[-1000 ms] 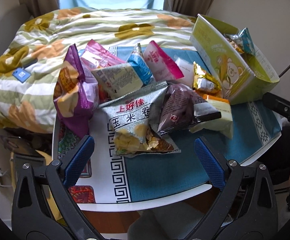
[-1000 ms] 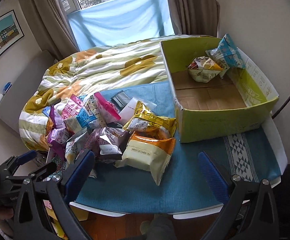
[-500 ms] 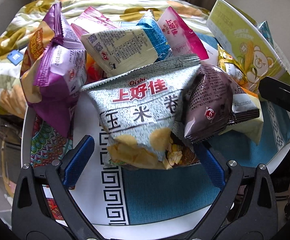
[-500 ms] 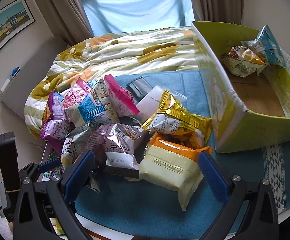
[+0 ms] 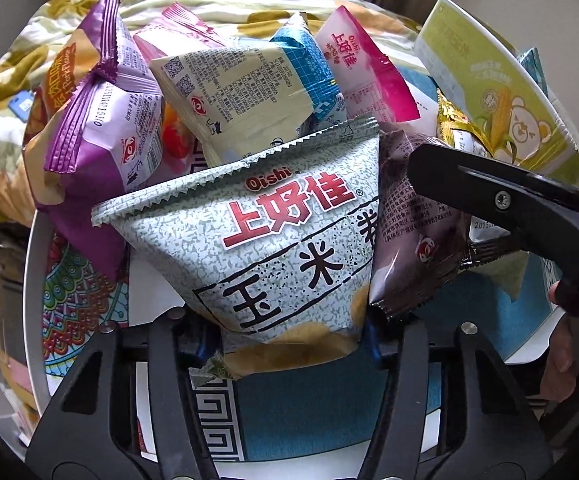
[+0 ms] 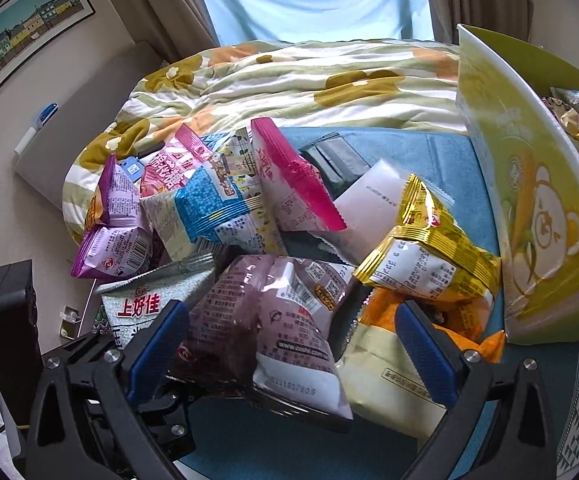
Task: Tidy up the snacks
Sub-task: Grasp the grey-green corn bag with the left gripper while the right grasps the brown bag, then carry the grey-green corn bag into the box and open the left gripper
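Observation:
A pile of snack bags lies on the blue-clothed table (image 5: pixel 321 416). My left gripper (image 5: pixel 289 340) is shut on the lower end of the grey Oishi corn-roll bag (image 5: pixel 289 240), which fills the left wrist view and also shows in the right wrist view (image 6: pixel 145 304). My right gripper (image 6: pixel 289 344) is open, its blue fingers either side of the brown-mauve bag (image 6: pixel 273 320), which also shows in the left wrist view (image 5: pixel 413 248). The green cardboard box (image 6: pixel 529 200) stands at the right with a few bags inside.
Purple (image 5: pixel 97 128), cream-and-blue (image 5: pixel 245 80) and pink (image 5: pixel 365 68) bags are piled behind the grey bag. Gold (image 6: pixel 429 252) and orange-cream (image 6: pixel 393 368) bags lie by the box. A flowered quilt (image 6: pixel 309 80) covers the bed beyond the table.
My left gripper moved forward and closed on the grey Oishi bag. My right gripper moved forward and down over the brown-mauve bag, staying open.

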`<state>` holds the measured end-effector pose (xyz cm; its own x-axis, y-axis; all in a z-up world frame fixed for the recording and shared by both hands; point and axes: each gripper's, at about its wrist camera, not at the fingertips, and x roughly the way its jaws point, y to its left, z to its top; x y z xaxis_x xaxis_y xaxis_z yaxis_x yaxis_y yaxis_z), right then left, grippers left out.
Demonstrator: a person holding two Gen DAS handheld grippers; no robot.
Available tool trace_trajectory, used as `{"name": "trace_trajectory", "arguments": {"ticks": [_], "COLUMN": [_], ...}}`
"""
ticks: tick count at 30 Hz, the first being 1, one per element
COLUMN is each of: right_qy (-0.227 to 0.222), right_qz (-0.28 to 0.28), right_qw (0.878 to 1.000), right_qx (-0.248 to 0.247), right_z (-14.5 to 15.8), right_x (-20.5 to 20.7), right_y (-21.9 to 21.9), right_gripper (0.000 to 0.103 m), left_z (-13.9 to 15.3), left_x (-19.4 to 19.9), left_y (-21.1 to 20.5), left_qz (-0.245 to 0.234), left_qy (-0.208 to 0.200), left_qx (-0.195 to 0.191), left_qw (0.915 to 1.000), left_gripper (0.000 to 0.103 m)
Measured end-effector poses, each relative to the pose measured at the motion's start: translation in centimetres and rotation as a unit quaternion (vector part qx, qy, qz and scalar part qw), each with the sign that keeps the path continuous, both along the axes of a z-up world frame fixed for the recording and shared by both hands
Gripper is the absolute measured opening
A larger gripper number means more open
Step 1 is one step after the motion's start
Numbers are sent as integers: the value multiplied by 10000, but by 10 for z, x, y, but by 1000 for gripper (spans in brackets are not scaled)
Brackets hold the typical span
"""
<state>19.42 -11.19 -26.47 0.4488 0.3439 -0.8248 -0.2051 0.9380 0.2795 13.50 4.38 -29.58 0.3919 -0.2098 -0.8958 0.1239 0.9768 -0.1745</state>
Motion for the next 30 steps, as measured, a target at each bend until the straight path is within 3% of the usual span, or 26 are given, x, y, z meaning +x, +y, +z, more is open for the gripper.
{"name": "trace_trajectory", "arguments": {"ticks": [13,18,22,30], "right_qy": [555,810,786,528], "right_qz": [224,286,294,215], "right_qw": [9979,9963,9965,9983], "right_qx": [-254,-40,-17,97], "right_z": [-20,-29,-25,2], "right_x": [13,15,9,-10], "right_y": [23,27,29,27], "right_gripper": [102,85,76,75], "left_z": [4,7,14,47], "left_x": [-18,-28,-34,-50], "left_y": [24,35,39,39], "left_qz": [195,262,297,287], "left_qy": [-4,-10,-93,-345], "left_qx": [142,175,207,203], "left_qw": [9997,9995,9993,9988], "left_gripper": [49,48,47,47]}}
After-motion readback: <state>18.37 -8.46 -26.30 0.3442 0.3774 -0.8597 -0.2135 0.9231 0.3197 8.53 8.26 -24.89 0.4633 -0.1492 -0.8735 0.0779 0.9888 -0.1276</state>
